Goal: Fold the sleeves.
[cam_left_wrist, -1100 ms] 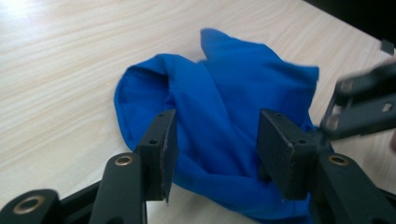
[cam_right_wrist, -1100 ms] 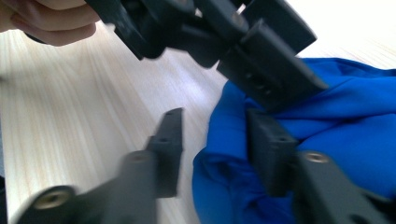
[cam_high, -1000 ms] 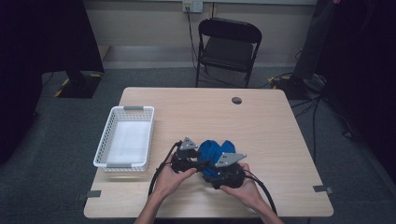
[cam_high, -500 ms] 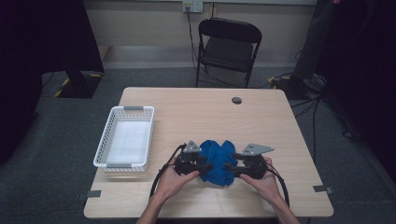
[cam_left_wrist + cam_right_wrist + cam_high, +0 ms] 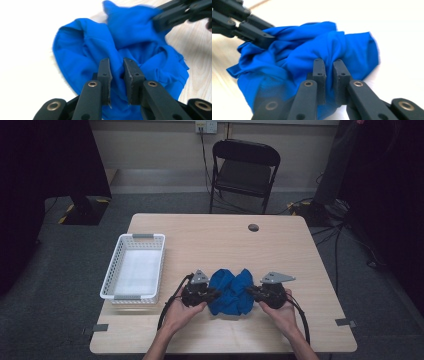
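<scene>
1. Blue cloth (image 5: pixel 231 291) lies bunched on the table (image 5: pixel 210 240), between both grippers.
2. Left gripper (image 5: pixel 214 295) has just closed, pinching a fold.
3. Right gripper (image 5: pixel 250 291) has just closed on the opposite edge.
4. Cloth's underside and inner folds stay hidden.

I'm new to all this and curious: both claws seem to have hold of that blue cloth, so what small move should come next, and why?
Probably draw the two grippers apart. The left gripper and right gripper, whose jaws have just been closing, each pinch a fold on opposite sides of the crumpled blue cloth, so pulling outward should spread it.
</scene>
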